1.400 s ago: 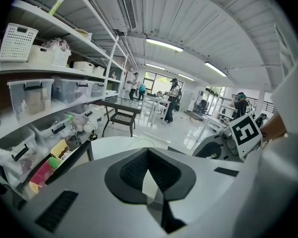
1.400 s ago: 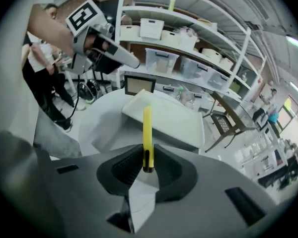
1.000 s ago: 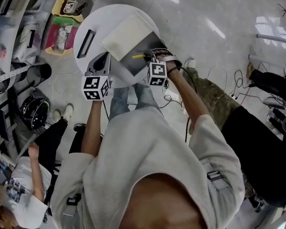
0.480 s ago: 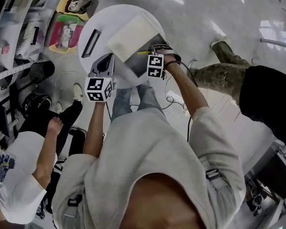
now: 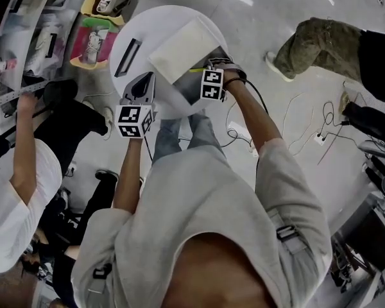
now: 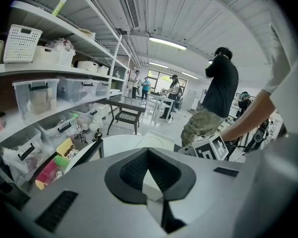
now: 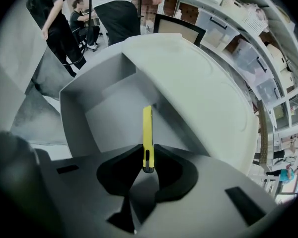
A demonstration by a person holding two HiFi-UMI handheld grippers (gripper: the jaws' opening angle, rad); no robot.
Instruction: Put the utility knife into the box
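Right gripper [image 7: 148, 156]: closed part-way on the dark butt end of the yellow utility knife [image 7: 147, 130], pads pressing on both sides, pointed straight down.

Utility knife: held upright, blade end lowermost, hanging inside the mouth of the open grey box [image 7: 84, 110]. Not possible to tell whether the tip touches the box floor. Not yet released.

Box: standing on the round white worktop [image 5: 133, 27], lid [image 7: 203, 98] swung back and lying clear of the opening. Interior bare apart from the knife.

Left gripper [image 6: 148, 155]: jaws together at the tips, nothing between them; held just beside the near left edge of the box, not touching the knife.

Progress, as judged: pick-up and carry done, knife positioned over and partly within the box. Remaining: set down on the box floor, open the jaws, withdraw upward. Closing of the lid not called for by the task.

Risk, as judged: release from upright likely to let the knife topple against a box wall.
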